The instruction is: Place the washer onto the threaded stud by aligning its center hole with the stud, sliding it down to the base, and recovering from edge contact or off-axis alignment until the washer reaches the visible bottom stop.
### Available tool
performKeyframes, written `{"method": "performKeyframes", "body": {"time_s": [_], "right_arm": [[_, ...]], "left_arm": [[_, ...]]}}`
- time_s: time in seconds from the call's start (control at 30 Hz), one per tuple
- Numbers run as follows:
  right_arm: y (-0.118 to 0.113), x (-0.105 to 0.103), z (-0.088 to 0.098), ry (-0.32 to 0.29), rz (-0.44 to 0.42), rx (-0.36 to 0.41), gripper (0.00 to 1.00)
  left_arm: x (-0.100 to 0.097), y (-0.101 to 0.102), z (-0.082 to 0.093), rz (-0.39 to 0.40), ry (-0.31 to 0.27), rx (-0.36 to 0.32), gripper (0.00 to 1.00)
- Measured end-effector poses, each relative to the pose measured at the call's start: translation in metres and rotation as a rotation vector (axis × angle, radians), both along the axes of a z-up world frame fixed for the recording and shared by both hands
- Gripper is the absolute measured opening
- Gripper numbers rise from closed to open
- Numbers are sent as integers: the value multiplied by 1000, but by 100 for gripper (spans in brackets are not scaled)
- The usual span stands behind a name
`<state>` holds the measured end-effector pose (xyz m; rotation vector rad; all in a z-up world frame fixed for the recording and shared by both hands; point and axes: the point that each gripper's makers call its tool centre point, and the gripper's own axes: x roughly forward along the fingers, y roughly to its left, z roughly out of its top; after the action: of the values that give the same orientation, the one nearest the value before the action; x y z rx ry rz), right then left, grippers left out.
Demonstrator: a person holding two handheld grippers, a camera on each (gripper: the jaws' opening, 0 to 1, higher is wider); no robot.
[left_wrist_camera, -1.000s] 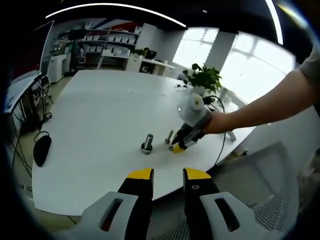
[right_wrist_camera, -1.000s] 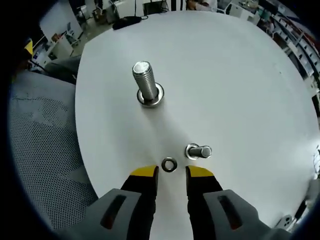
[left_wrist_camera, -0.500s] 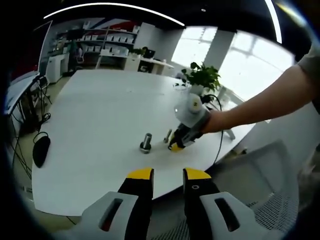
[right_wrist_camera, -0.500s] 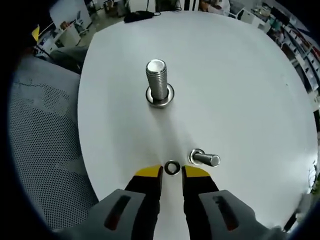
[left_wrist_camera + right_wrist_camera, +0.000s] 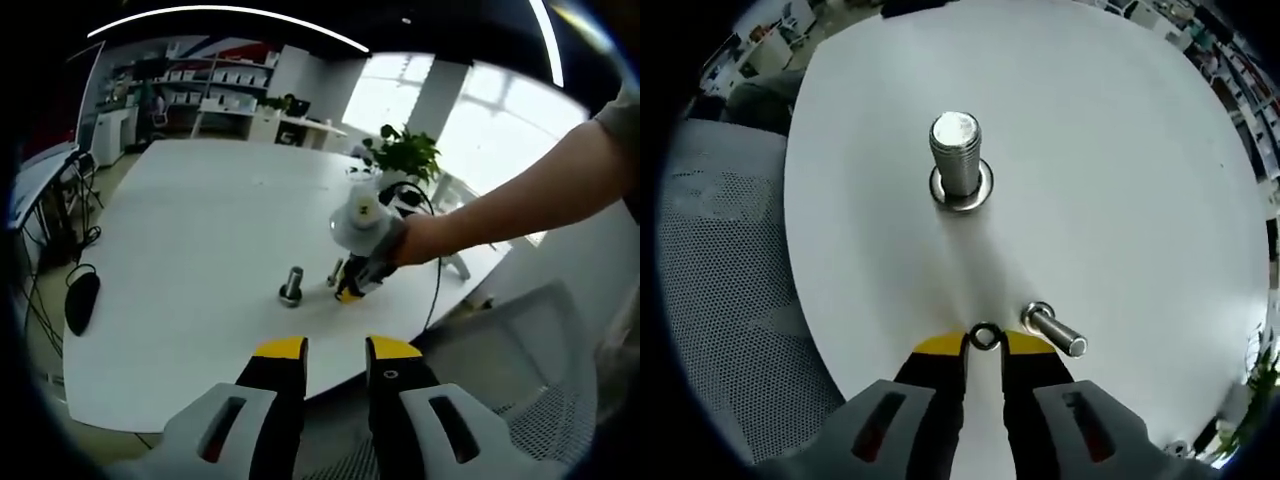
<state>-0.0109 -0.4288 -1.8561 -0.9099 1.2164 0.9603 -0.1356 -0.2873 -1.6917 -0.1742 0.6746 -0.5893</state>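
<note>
The right tool (image 5: 983,343) has closed in on the washer (image 5: 984,336) over the last second; the washer now sits flat on the counter (image 5: 1120,160) between the yellow tips, so the grasp is imminent. The jaws stand slightly apart, bracketing the washer; contact cannot be confirmed. Just beside lies a loose bolt (image 5: 1052,331). Farther off, the threaded stud (image 5: 958,160) stands upright. The left tool (image 5: 335,348) hangs narrowly open and empty, off the counter edge.
</note>
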Motion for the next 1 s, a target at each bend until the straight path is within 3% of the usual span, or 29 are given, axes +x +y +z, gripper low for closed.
{"method": "performKeyframes", "body": {"time_s": [0.13,0.2,0.23,0.37,0.5,0.6,1.0], "right_arm": [[-1,2,1,19,-79,36,15],[-1,3,0,28,-95,19,15],[-1,3,0,15,-45,-4,15],[0,-2,1,-23,-55,-20,15],[-1,-1,1,-72,-103,19,15],[-1,-1,2,-55,-148,41,14],[-8,-8,6,-38,-186,89,14]], "left_arm": [[0,0,0,-2,-2,-2,21],[0,0,0,-2,-2,-1,21],[0,0,0,-1,1,0,21],[-1,-1,-1,-6,3,3,21],[-1,-1,0,-5,2,-5,21],[-1,-1,0,-9,2,-3,21],[1,0,2,-1,-11,-9,22]]}}
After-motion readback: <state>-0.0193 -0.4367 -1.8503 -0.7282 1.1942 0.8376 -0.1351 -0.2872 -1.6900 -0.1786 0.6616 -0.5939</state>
